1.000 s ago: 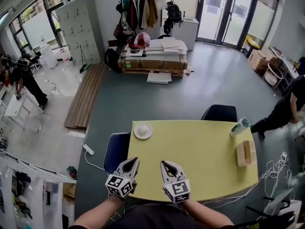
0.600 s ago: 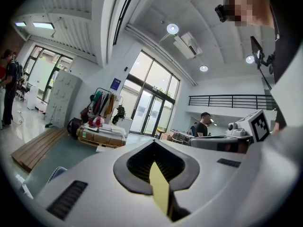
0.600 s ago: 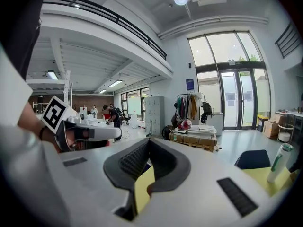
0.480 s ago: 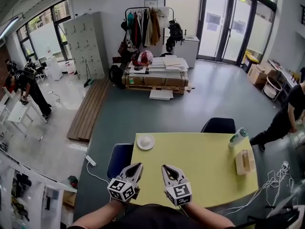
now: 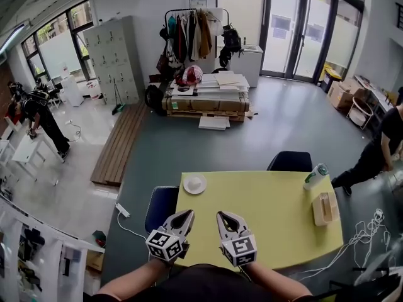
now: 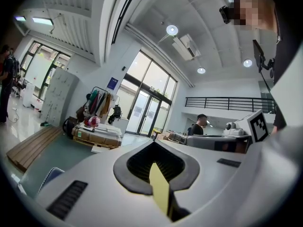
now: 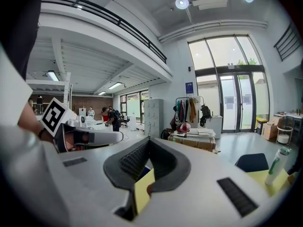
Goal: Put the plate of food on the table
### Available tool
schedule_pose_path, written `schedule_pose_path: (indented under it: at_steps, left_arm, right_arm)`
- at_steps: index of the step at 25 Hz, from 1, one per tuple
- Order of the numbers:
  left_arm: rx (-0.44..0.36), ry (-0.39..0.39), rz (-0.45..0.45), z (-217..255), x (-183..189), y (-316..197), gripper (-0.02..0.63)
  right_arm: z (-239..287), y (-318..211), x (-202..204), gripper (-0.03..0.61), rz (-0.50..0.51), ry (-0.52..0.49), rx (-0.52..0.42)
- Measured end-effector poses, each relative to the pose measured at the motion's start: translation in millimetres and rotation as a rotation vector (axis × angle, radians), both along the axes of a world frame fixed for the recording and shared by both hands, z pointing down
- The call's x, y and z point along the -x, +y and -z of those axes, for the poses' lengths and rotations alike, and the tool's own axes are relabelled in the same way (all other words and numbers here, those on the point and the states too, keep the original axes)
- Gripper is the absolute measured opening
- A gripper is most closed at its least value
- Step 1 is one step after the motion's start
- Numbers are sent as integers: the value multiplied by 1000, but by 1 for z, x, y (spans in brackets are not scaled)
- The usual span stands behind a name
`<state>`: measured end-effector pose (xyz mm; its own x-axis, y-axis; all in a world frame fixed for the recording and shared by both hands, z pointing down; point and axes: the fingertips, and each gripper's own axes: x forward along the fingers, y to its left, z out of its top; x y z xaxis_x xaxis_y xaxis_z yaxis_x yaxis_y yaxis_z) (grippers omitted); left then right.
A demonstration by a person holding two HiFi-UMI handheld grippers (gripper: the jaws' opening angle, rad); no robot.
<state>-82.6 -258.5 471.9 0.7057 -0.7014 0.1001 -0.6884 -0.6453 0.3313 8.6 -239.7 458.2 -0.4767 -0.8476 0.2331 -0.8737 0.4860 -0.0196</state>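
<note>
Holds the left gripper point(image 5: 187, 214), jaws pressed together on nothing, over the near edge of the yellow table point(image 5: 271, 206), with the plate of food point(image 5: 194, 184) at its far left corner, and the right gripper point(image 5: 221, 216) just beside, likewise closed and empty, well apart from the bottle point(image 5: 315, 176).

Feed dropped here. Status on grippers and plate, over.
Left gripper, right gripper: jaws shut, empty, at near edge. White round plate at far-left corner of yellow table, untouched. Path between bare.
</note>
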Motion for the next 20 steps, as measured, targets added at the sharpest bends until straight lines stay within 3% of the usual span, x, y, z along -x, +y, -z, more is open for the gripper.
schedule_pose_path:
  at_steps: [20]
  left_arm:
    - [-19, -21, -23, -10, -12, 19, 9]
  right_arm:
    - [-13, 4, -15, 11, -56, -35, 3]
